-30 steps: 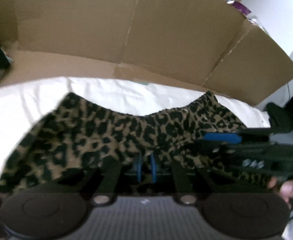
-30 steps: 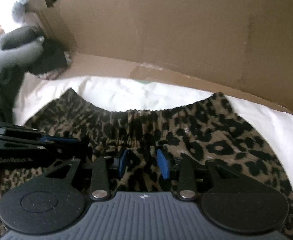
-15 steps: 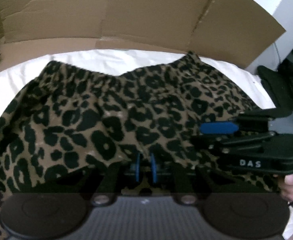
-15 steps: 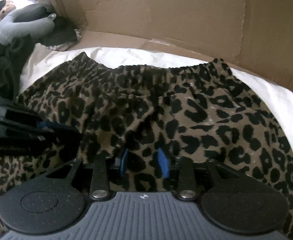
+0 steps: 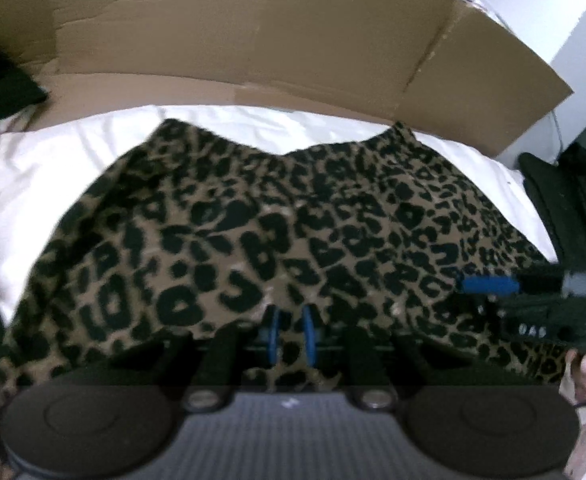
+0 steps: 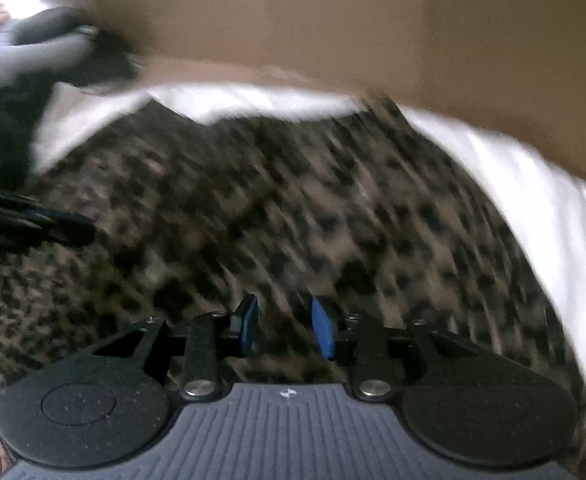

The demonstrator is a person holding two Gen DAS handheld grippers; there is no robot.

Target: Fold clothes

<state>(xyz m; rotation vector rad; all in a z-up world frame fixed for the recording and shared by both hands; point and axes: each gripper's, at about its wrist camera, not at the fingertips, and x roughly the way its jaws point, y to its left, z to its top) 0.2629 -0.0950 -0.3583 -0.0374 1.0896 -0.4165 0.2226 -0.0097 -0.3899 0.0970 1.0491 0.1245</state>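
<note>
we see the leopard-print garment [image 5: 293,216] spread on the white sheet [image 5: 33,168] ahead of both grippers. left gripper [image 5: 291,336] pinches its near hem. right gripper [image 6: 285,330] holds fabric between part-spread pads; grip unclear through blur. cardboard [image 5: 253,32] stands beyond.

Each camera sits just behind its own tool, looking steeply down and forward, close over the leopard-print garment [image 5: 293,216]. Both views share that cloth, the white sheet [image 6: 533,184] past it and the cardboard wall [image 5: 253,28] beyond.
</note>
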